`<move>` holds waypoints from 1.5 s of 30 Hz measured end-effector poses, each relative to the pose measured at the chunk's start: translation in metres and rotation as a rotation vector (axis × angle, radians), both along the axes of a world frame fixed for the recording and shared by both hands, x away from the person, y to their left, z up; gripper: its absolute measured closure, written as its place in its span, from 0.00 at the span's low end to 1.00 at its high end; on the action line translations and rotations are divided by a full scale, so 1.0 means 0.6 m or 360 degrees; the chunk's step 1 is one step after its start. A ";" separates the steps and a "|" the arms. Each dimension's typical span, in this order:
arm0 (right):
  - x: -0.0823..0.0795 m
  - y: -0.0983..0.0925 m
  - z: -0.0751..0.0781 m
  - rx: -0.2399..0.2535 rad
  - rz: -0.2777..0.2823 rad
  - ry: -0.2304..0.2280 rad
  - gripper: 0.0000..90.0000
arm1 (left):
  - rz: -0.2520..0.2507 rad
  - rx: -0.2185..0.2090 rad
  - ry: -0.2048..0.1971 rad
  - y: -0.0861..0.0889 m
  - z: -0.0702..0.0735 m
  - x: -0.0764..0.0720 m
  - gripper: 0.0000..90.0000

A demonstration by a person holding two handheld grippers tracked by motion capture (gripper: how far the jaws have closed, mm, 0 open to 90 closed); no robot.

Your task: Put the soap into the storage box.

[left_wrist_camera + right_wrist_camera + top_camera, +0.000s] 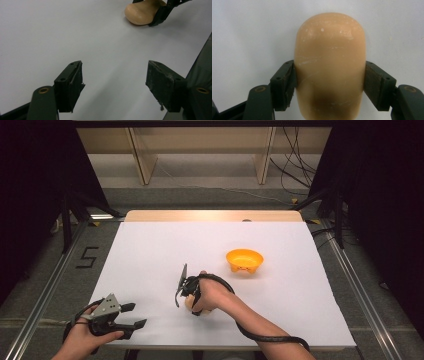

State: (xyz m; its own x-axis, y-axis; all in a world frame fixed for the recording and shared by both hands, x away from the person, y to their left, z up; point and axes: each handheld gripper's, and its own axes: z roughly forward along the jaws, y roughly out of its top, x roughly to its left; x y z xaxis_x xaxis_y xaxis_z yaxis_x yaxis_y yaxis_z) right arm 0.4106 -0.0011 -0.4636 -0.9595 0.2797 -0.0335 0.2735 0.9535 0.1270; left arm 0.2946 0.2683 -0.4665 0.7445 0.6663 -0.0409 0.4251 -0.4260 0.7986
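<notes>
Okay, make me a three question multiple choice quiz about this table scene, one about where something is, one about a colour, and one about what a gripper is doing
1. Where does the orange bowl stand relative to the right gripper?
A. farther from the person, toward the table's right
B. beside the left gripper
C. on the floor

2. What colour is the rounded object between the right gripper's jaws?
A. blue
B. tan
C. green

3. How is the left gripper?
A. shut on the bowl
B. shut on a cloth
C. open, nothing between its jaws

Answers: 1 A, the high view shows it beyond the hand, rightward. 2 B, the right gripper view shows tan. 3 C, its jaws stand apart over bare white table.
</notes>
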 end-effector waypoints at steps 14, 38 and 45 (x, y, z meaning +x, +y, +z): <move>-0.002 -0.011 0.004 0.0068 -0.0047 0.0021 0.37 | 0.0006 0.0007 0.0009 0.000 0.001 0.000 0.32; -0.007 -0.035 0.018 0.0146 -0.0119 -0.0023 0.37 | 0.0015 -0.0024 0.0011 -0.002 -0.001 -0.001 0.32; -0.007 -0.042 0.017 0.0164 -0.0101 -0.0029 0.37 | 0.0020 0.0018 0.0027 0.001 0.000 0.000 0.32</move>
